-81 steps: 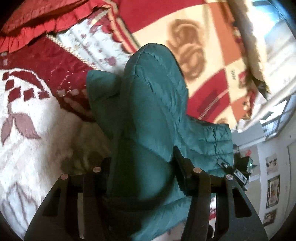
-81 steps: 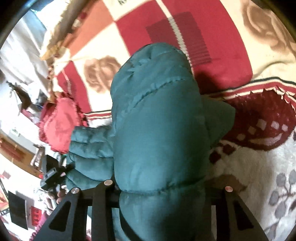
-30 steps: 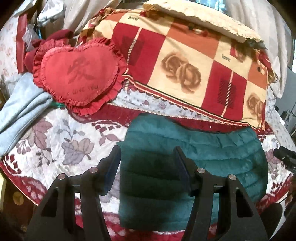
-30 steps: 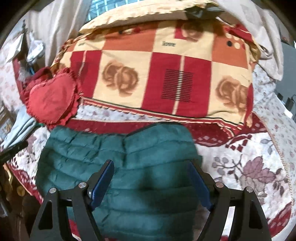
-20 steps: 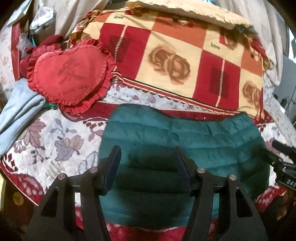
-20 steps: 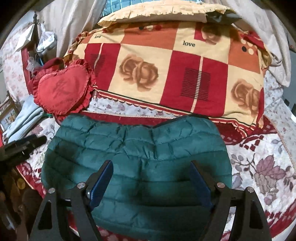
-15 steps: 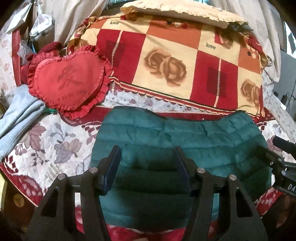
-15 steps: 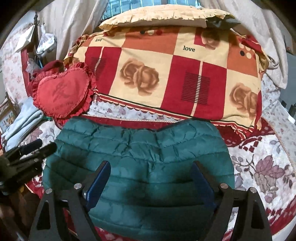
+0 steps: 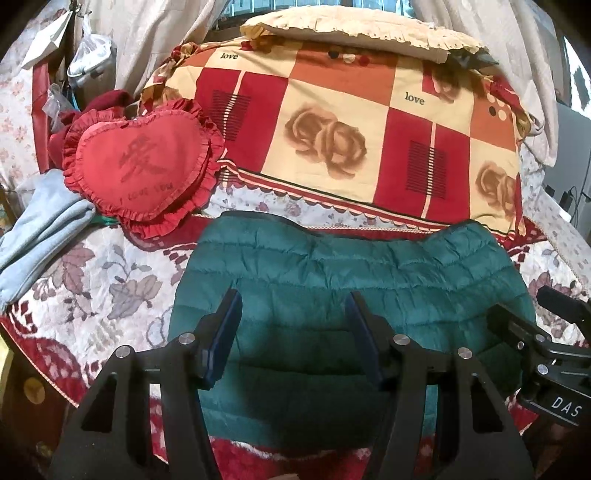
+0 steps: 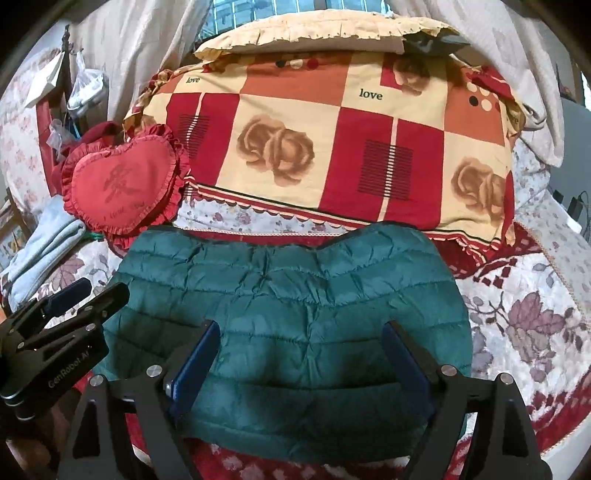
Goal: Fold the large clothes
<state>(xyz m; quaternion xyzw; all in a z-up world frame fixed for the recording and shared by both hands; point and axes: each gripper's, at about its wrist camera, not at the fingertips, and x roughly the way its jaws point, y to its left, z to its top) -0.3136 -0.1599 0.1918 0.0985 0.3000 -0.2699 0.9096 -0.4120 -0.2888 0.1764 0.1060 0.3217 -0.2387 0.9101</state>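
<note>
A teal quilted puffer jacket lies folded into a wide flat bundle on the bed, near its front edge. It also shows in the right wrist view. My left gripper is open and empty, held above the jacket's left half. My right gripper is open and empty, held above the jacket's middle. In the right wrist view the left gripper comes in from the left edge. In the left wrist view the right gripper comes in from the right edge.
A folded red, orange and cream checked quilt lies behind the jacket, with a cream pillow on top. A red heart-shaped cushion and folded light blue cloth lie at the left. The floral bedspread surrounds the jacket.
Both grippers held jacket folds 2.7 s ago and have let go. Since one second ago both have drawn back and up, so more of the flat jacket shows.
</note>
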